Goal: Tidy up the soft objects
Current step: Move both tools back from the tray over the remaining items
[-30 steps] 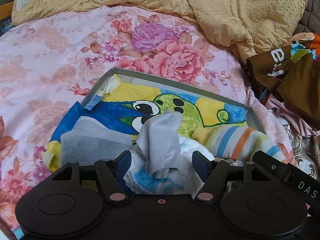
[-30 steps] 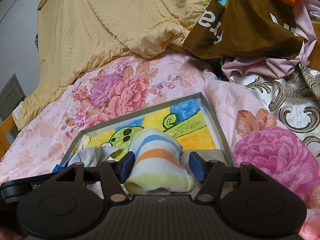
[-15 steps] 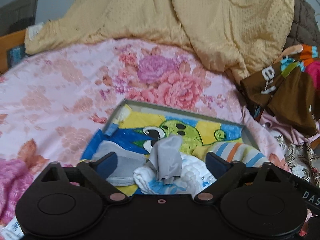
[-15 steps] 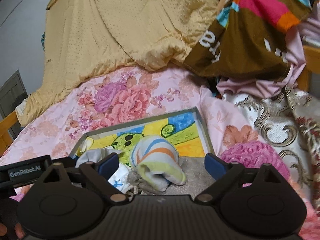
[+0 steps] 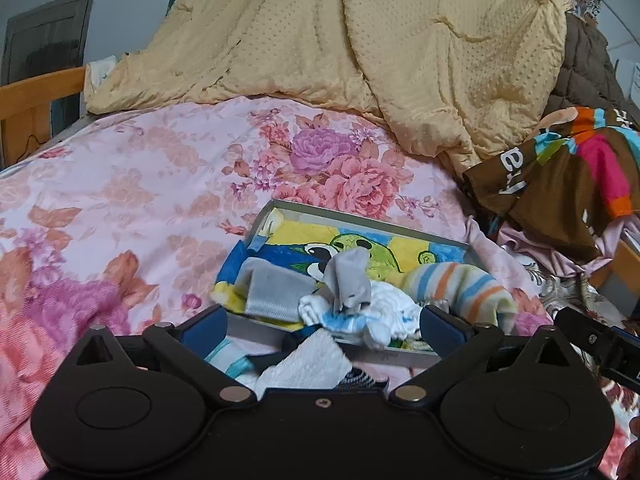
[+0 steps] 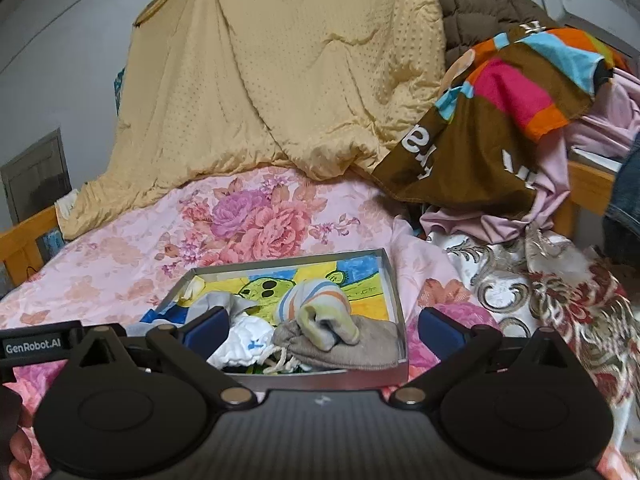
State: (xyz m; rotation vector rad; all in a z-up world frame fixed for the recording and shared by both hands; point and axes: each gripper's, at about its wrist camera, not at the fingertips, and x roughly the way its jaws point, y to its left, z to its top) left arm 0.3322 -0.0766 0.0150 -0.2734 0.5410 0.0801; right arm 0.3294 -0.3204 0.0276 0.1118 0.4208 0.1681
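My left gripper (image 5: 322,326) is spread wide and holds nothing, its blue pads hanging just above the near rim of the shallow grey tray (image 5: 362,227) on the floral bedsheet (image 5: 120,200). Working from left to right inside that tray: a folded grey sock (image 5: 274,290) lies against the left side on the cartoon-printed lining, next comes a white-and-blue bundle (image 5: 376,314) with a grey scrap of cloth (image 5: 348,276) standing up out of it, and then a striped sock (image 5: 456,286) rolled up toward the right edge. Just outside the tray, between my left fingers, sit a few loose pieces, one white and textured (image 5: 308,366) (I cannot tell exactly what they are).

My right gripper (image 6: 320,330) is likewise fully apart and empty, hovering over the tray's near right corner (image 6: 396,372). From this side the white bundle (image 6: 244,342) sits at the left by my left pad, the striped sock (image 6: 316,312) rests on top of a beige knitted pouch (image 6: 360,346) with a drawstring, and both fill the near right part of the tray.

Behind everything a yellow quilt (image 6: 280,80) is heaped up, with a brown multicoloured cloth (image 6: 492,120) piled to the right.
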